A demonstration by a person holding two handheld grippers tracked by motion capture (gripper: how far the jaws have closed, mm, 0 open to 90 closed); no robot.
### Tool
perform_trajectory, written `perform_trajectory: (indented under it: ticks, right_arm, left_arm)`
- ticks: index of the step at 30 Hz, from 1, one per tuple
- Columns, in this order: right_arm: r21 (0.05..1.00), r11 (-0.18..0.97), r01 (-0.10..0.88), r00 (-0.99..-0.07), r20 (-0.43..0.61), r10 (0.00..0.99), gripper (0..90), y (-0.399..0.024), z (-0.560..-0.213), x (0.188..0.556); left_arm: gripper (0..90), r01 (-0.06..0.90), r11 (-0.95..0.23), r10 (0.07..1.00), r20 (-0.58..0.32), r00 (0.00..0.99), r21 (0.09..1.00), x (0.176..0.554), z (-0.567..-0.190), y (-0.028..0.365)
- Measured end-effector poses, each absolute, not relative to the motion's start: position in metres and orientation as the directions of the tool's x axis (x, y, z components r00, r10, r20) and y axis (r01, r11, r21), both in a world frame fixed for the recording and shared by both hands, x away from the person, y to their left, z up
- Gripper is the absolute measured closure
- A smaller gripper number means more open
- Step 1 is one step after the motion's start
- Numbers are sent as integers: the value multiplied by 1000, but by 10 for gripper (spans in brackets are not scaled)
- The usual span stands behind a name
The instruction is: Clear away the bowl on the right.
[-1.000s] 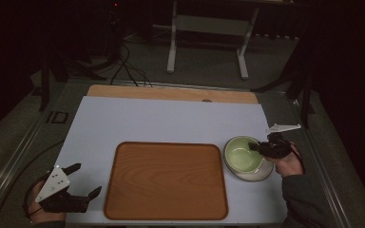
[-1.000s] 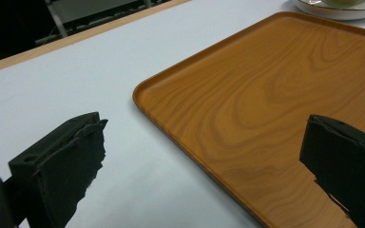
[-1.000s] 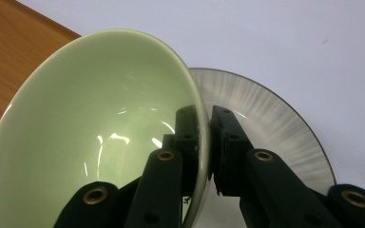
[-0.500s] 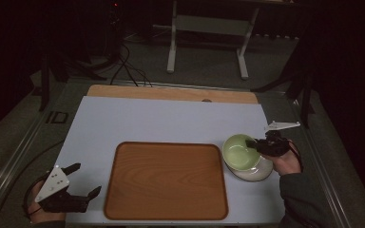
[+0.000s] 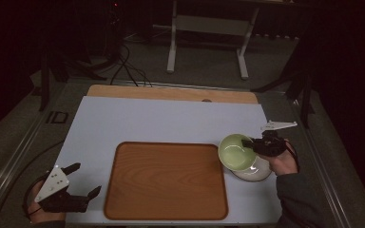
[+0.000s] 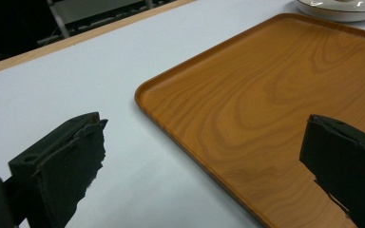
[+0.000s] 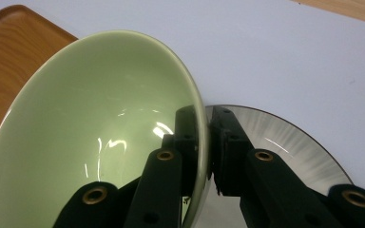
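Pale green glaze marks the bowl [image 5: 236, 152] that the right gripper [image 5: 255, 147] has pinched by its rim, one jaw inside the wall and one outside, closed tight on the ceramic as the right gripper view makes plain [image 7: 95, 142]. It hangs tilted, its opening turned toward the wooden tray [image 5: 166, 180], above a white plate [image 5: 255, 170] that sits on the table [image 5: 161, 121] just beside the tray's right edge. The work in hand looks like carrying the bowl over to the tray; to do it well, the person would keep the pinch firm, since a smooth glazed rim can slip, bring the bowl level before lowering, clear the tray's raised lip, and let the base touch the wood before opening the jaws. The left gripper [image 5: 83, 183] waits near the tray's lower left corner with its jaws spread wide and nothing between them, as the left gripper view shows over the tray's edge [image 6: 266, 109]. Counted: one green bowl, one white plate, one tray, two grippers.
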State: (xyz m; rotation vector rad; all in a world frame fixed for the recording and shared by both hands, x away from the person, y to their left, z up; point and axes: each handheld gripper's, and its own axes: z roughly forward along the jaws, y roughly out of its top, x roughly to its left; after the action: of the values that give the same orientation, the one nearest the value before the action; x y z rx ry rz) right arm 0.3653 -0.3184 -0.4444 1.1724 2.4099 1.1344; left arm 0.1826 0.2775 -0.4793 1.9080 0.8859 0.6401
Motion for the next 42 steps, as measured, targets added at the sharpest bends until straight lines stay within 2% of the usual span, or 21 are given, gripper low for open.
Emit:
perform_trajectory:
  ticks: [42]
  right_arm:
    - [746, 409, 526, -711, 122, 692, 813, -272, -440, 368]
  left_arm:
    - [11, 315, -327, 791, 75, 607, 891, 182, -479, 279]
